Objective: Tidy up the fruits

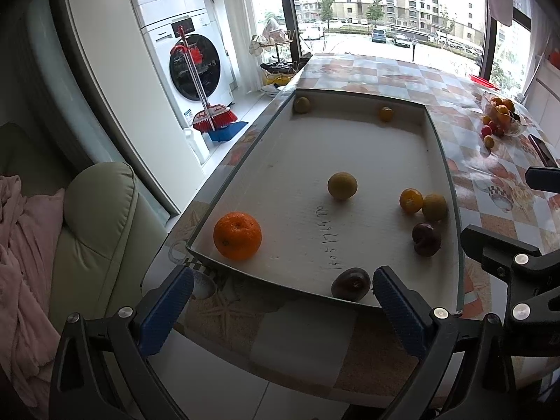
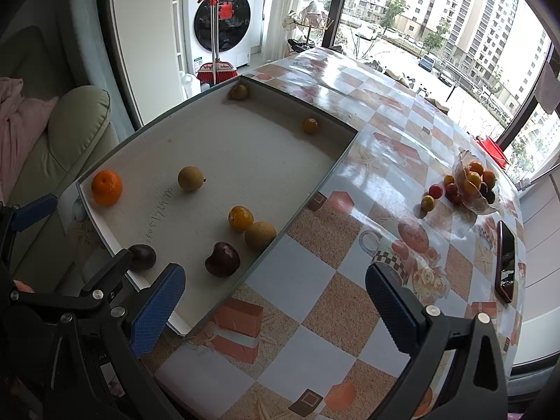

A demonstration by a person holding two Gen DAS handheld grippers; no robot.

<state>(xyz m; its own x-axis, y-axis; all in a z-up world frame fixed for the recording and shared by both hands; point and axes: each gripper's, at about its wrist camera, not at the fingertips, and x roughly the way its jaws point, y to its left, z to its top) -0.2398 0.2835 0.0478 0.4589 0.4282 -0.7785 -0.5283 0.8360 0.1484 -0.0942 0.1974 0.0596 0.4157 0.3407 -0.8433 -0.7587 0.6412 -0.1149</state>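
A shallow white tray [image 1: 280, 147] [image 2: 224, 140] on the checkered table holds several loose fruits: a big orange [image 1: 237, 235] [image 2: 106, 187], a yellow-green fruit [image 1: 342, 185] [image 2: 190, 178], a small orange [image 1: 411, 200] [image 2: 240, 217] touching a yellow fruit [image 1: 434, 207] [image 2: 260, 235], and two dark plums [image 1: 426, 239] [image 1: 350, 284] [image 2: 222, 259] [image 2: 142, 257]. A glass bowl [image 1: 504, 112] [image 2: 472, 182] at the far right holds more fruit. My left gripper [image 1: 283, 315] is open at the tray's near edge. My right gripper [image 2: 276, 308] is open over the tablecloth beside the tray.
Two small fruits [image 1: 302, 104] [image 1: 385, 113] lie at the tray's far wall. Loose fruits [image 2: 427, 203] and a phone [image 2: 505, 266] lie near the bowl. A sofa [image 1: 87, 231], washing machine [image 1: 196, 66] and broom [image 1: 215, 119] stand left of the table.
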